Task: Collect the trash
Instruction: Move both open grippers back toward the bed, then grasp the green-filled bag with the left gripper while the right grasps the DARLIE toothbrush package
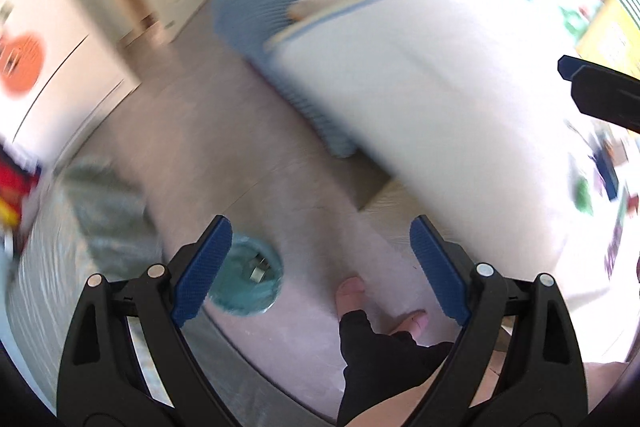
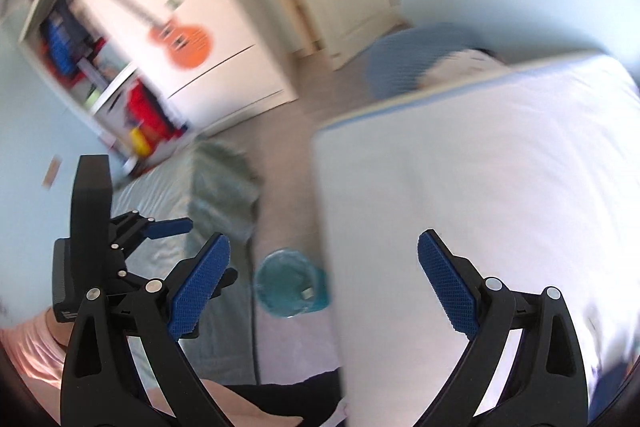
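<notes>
A small blue trash bin point(image 1: 246, 283) with a blue liner stands on the pale floor between two beds, and a small silvery piece point(image 1: 260, 269) lies inside it. My left gripper point(image 1: 320, 267) is open and empty above the floor, just right of the bin. In the right wrist view the same bin point(image 2: 290, 283) sits low between my fingers. My right gripper point(image 2: 324, 287) is open and holds nothing. One blue finger point(image 2: 168, 227) of the left gripper shows at the left. A finger point(image 1: 572, 67) of the right gripper shows at the right edge. Both views are motion-blurred.
A white-covered bed point(image 2: 480, 187) fills the right side. A grey-striped bed point(image 2: 160, 267) with a green-grey blanket point(image 2: 224, 187) lies left. A blue striped cushion point(image 1: 256, 7), a wardrobe with an orange guitar sticker point(image 2: 184, 39) and a toy shelf point(image 2: 80, 47) stand beyond. The person's feet point(image 1: 352, 291) are on the floor.
</notes>
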The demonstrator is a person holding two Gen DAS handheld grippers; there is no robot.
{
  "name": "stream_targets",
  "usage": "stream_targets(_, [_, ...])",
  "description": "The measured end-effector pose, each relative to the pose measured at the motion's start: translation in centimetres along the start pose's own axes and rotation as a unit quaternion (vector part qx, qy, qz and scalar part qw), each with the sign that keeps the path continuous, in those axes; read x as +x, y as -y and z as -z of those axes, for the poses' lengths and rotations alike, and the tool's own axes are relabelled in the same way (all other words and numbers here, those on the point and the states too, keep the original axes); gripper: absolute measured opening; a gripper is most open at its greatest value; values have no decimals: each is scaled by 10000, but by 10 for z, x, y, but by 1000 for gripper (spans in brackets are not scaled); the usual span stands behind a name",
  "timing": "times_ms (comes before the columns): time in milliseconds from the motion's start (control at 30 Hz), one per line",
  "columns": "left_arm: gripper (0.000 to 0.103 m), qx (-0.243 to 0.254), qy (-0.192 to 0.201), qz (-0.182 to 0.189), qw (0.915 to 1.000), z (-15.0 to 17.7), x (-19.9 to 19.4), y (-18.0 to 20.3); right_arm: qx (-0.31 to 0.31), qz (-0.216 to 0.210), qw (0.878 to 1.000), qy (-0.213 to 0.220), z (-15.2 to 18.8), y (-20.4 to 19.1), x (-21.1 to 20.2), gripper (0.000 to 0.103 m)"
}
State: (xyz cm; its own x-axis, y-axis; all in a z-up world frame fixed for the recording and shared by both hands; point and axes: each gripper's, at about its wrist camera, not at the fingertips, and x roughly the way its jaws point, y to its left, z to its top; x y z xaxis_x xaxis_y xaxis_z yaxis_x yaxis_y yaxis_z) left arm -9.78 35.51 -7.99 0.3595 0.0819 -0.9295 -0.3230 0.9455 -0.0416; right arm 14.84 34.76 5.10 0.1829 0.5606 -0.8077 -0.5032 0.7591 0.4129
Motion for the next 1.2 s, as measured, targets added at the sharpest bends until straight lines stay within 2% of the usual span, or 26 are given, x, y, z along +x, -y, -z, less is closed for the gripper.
stream_targets(100, [88,577,28,218,9981,-9,4,43,453,360,9981,214,24,36,-33,94])
stream_targets(233, [88,1241,37,484,9911,-14,6,98,955,818,9910,459,56,70,-74,94])
stream_targets(433, [88,2136,26,807,9736,-10,7,177,1747,1396,9719,734,114,119,-128,94])
stream_targets(600, [88,2634,-65,940,9601,-2,11,226,2311,1839,9523,771,166,147,-160,94])
stream_targets(800, [88,3003,-222,1025,9481,5,23,279,2926,2237,9278,593,218,172,-178,94])
stream_targets(967, [88,3103,-370,1053,9441,9,35,302,3405,2427,9078,324,245,189,-175,94])
stream_targets(1200, [88,3300,-355,908,9389,11,51,333,3525,2673,8968,-38,253,200,-157,94])
